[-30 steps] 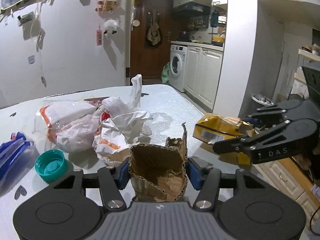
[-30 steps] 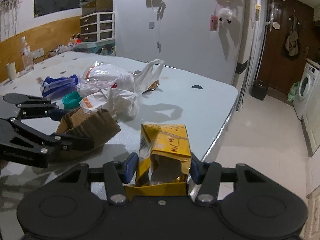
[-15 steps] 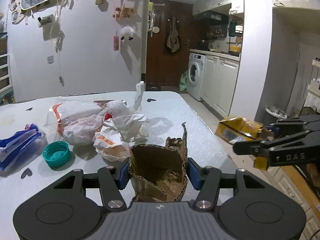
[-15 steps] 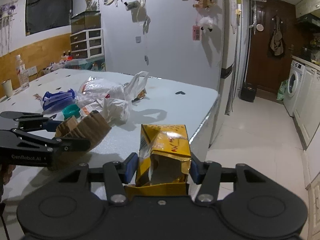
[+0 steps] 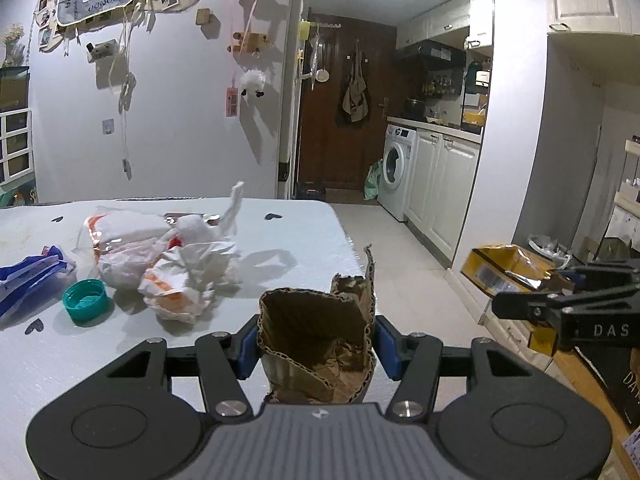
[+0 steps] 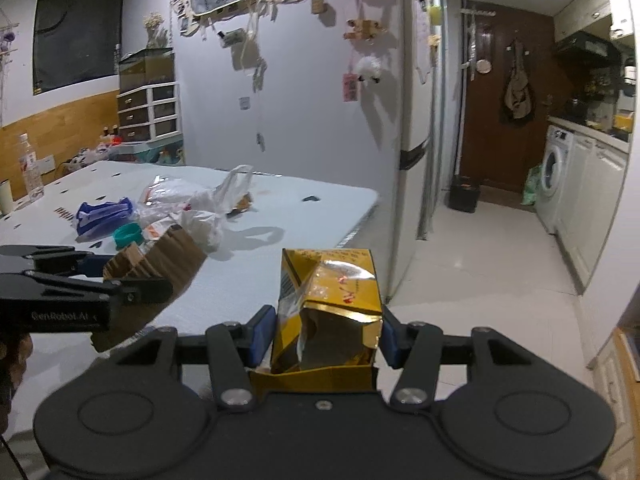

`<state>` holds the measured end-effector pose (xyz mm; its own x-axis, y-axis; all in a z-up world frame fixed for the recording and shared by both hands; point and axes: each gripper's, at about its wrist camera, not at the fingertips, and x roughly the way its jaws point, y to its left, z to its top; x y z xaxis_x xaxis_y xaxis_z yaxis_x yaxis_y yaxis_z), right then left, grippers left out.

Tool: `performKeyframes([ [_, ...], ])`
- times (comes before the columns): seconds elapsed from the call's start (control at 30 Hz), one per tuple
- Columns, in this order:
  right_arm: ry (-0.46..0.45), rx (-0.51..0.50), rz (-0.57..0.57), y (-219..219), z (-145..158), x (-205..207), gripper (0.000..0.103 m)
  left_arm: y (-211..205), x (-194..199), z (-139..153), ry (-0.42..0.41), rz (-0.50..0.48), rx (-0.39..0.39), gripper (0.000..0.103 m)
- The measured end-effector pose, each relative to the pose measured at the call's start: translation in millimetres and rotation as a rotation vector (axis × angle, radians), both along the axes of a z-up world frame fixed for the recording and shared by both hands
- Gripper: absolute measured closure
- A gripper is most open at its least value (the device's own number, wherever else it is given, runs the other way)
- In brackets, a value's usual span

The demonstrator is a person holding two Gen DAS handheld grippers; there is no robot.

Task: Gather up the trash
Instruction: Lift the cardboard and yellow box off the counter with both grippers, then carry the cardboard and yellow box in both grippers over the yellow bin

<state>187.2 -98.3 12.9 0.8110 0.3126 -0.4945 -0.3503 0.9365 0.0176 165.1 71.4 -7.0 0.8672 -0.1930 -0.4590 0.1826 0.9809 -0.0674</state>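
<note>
My left gripper (image 5: pixel 316 346) is shut on a torn brown cardboard piece (image 5: pixel 316 332), held above the near edge of the white table (image 5: pixel 304 232). It also shows in the right wrist view (image 6: pixel 160 256). My right gripper (image 6: pixel 326 338) is shut on a crushed yellow carton (image 6: pixel 328 312), held off the table's right side over the floor; it shows in the left wrist view (image 5: pixel 508 272). Crumpled white plastic bags (image 5: pixel 168 252), a teal lid (image 5: pixel 85 300) and a blue wrapper (image 5: pixel 28 280) lie on the table.
A water bottle (image 6: pixel 30 168) and a cup (image 6: pixel 5 196) stand at the table's far left. White kitchen cabinets (image 5: pixel 440 188) and a washing machine (image 5: pixel 396 172) line the right. A dark bin (image 6: pixel 464 198) stands by the brown door. Tiled floor lies right of the table.
Both grippers have risen and drawn back from the table with their loads; the views tilt up. The right gripper and yellow carton have shifted further right, away from the table.
</note>
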Motion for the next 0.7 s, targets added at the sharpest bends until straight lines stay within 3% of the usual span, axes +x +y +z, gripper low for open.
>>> performKeyframes([
  [0.33, -0.012, 0.003, -0.091, -56.3, 0.4, -26.9, 0.048, -62.7, -9.3, 0.5, 0.018, -0.036, -0.006, 0.045],
  [0.7, 0.035, 0.044, -0.224, -128.8, -21.7, -45.4, 0.048, -135.7, -10.7, -4.3, 0.057, -0.125, 0.001, 0.045],
])
